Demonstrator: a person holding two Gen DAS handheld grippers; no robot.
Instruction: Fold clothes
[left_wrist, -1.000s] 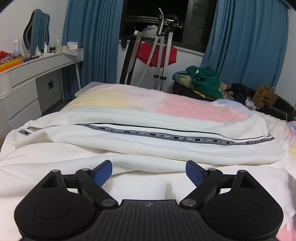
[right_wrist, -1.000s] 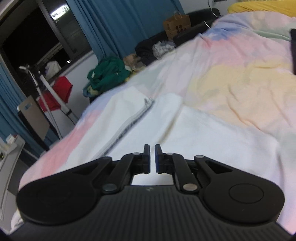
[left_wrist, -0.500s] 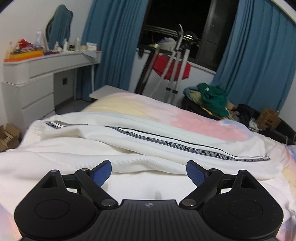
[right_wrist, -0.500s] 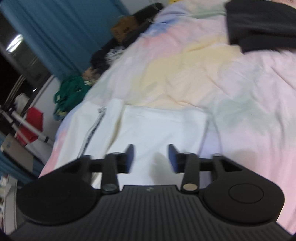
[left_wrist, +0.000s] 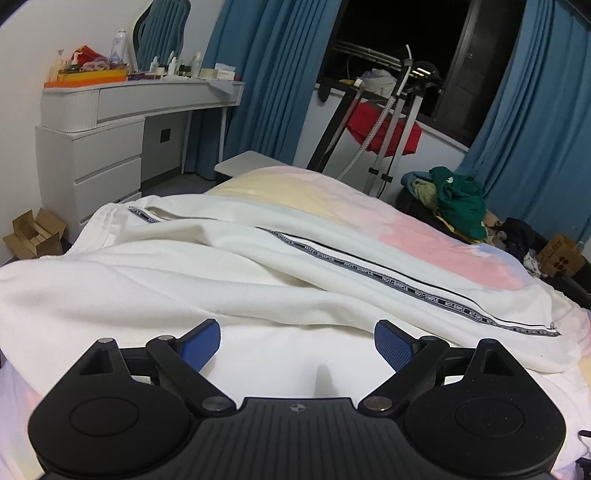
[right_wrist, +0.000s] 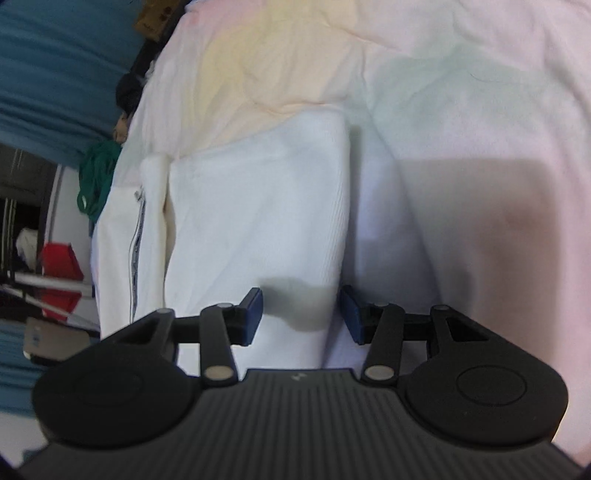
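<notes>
So the white pants (left_wrist: 258, 266) are lying across the bed (left_wrist: 424, 236), legs already doubled over lengthwise with the striped side seam on top, so I'd say first fold done, crosswise folds still to go. Left gripper (left_wrist: 297, 345) has jaws wide apart, holding nothing. Right gripper (right_wrist: 301, 314) is also spread, straddling the near cloth edge, nothing pinched yet.

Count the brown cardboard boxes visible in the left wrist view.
2. One open brown cardboard box sits on the floor beside the white dresser; another printed cardboard box is at far right below the blue curtain. Others may be hidden.
</notes>
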